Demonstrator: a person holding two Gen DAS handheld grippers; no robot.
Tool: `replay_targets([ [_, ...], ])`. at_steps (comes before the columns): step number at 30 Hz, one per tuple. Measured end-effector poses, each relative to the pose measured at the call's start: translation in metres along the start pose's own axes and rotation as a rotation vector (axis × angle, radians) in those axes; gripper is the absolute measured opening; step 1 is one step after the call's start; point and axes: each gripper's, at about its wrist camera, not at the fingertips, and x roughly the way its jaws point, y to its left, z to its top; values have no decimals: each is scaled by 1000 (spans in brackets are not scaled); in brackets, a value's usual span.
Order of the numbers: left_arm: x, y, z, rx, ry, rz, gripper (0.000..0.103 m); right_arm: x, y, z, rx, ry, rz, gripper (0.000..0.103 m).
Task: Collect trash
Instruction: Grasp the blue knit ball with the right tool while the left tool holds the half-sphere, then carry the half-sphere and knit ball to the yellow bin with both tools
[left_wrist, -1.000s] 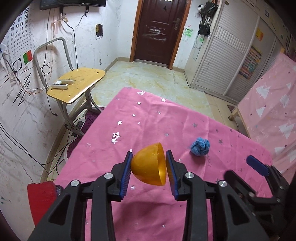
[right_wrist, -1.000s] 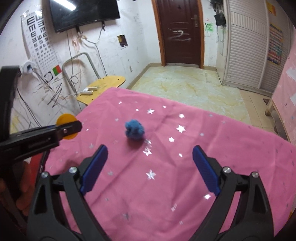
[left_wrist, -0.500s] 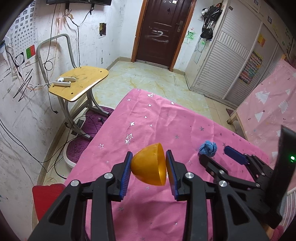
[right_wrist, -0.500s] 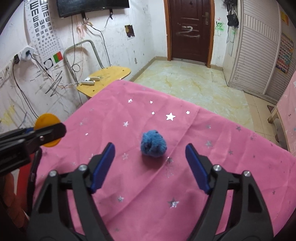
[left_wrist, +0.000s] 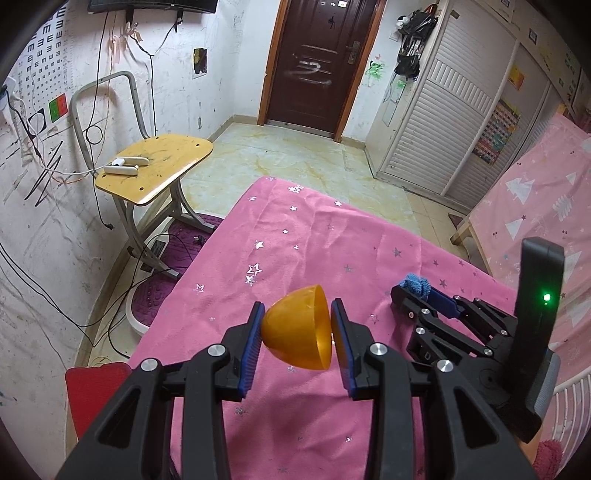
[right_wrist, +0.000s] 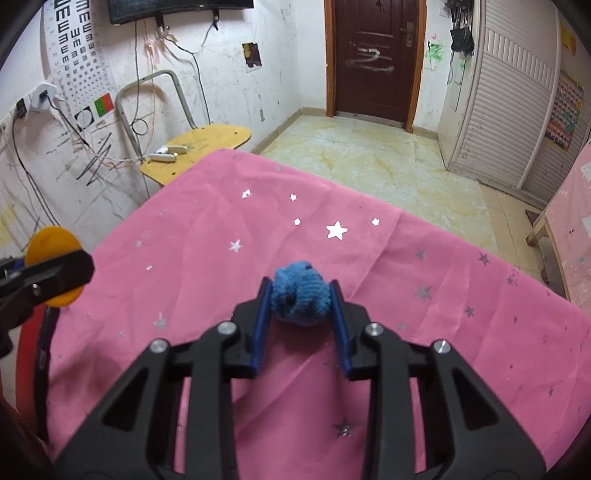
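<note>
My left gripper (left_wrist: 295, 334) is shut on an orange half-shell (left_wrist: 300, 328) and holds it above the pink star-print tablecloth (left_wrist: 295, 243). The shell also shows at the left edge of the right wrist view (right_wrist: 51, 251). My right gripper (right_wrist: 300, 301) is shut on a blue knitted ball (right_wrist: 300, 297) that rests on the cloth (right_wrist: 332, 229). In the left wrist view the right gripper (left_wrist: 417, 291) lies to the right with the blue ball (left_wrist: 414, 283) between its tips.
A red bin (left_wrist: 96, 391) stands on the floor at the table's left edge. A yellow chair (left_wrist: 155, 166) with a white power strip stands by the left wall. A pink bed (left_wrist: 535, 206) is at the right. Tiled floor lies beyond the table's far edge.
My right gripper moved forward around the blue ball and closed on it. My left gripper kept hold of the orange shell and rose slightly.
</note>
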Motion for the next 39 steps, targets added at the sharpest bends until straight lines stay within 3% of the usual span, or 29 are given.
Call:
replay_targets([
  [18,-24,-50,-14,97,-26,-8,28,-85,-43,-19,122,-148,19,29],
  [29,-41,-107,-34,208,-38,-39,29,-158,-94,-55,248,-274,-8,29],
  [39,-49,-159,-52,309,-39,-57,29,-199,-140,-94,347,-343,-57,29],
])
